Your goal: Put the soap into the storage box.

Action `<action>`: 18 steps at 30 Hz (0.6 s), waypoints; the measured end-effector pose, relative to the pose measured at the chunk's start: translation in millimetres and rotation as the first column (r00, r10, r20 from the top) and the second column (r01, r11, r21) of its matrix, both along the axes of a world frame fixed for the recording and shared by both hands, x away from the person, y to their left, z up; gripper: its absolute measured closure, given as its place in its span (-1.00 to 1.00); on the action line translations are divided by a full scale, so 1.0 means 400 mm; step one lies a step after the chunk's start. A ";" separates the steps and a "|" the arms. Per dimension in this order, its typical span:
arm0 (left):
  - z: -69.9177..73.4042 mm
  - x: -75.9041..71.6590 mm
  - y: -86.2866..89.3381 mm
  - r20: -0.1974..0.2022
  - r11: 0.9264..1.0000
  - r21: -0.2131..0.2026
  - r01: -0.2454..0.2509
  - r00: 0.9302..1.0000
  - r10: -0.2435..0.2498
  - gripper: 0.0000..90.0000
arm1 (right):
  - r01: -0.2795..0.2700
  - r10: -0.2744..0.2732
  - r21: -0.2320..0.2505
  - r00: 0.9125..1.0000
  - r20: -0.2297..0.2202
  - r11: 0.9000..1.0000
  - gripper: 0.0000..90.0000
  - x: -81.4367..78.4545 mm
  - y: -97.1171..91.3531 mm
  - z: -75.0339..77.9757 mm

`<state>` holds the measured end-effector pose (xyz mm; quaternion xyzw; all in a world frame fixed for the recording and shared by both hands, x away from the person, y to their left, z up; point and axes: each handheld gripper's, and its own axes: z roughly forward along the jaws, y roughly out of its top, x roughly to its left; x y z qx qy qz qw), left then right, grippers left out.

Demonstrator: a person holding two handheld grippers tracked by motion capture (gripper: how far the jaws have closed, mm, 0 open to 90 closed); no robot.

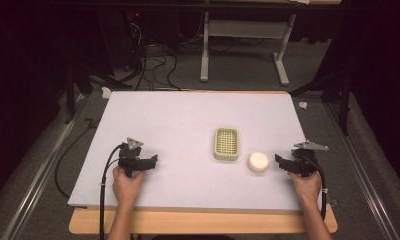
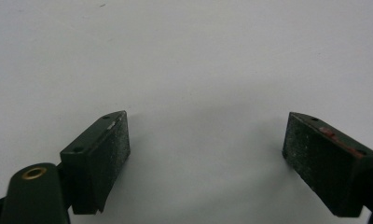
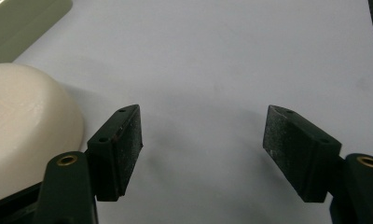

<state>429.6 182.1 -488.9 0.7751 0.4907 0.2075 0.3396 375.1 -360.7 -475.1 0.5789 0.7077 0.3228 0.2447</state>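
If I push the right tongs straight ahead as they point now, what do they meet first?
Probably nothing: the open right tongs face bare white sheet. The cream soap lies just left of that line, though depth is unclear.

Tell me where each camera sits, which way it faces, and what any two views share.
High view: above the person's side, looking forward and down on the table; both forearms, left hand-held gripper, right hand-held gripper.
Left gripper view: on that gripper, facing bare white surface between open jaws.
Right gripper view: on that gripper, jaws open and empty.
Shared by the high and right gripper views: cream soap, green dish.
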 end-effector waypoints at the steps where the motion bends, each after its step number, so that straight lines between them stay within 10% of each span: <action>1: 0.000 0.000 0.000 0.000 1.000 0.000 0.000 1.000 0.000 -0.66 | -0.004 0.004 0.001 1.000 0.001 1.000 -0.36 -0.003 0.000 0.002; 18: 0.000 0.000 0.000 0.000 1.000 0.000 0.000 1.000 0.000 -0.66 | -0.043 0.041 0.039 0.998 0.055 0.998 -0.38 -0.051 0.003 0.011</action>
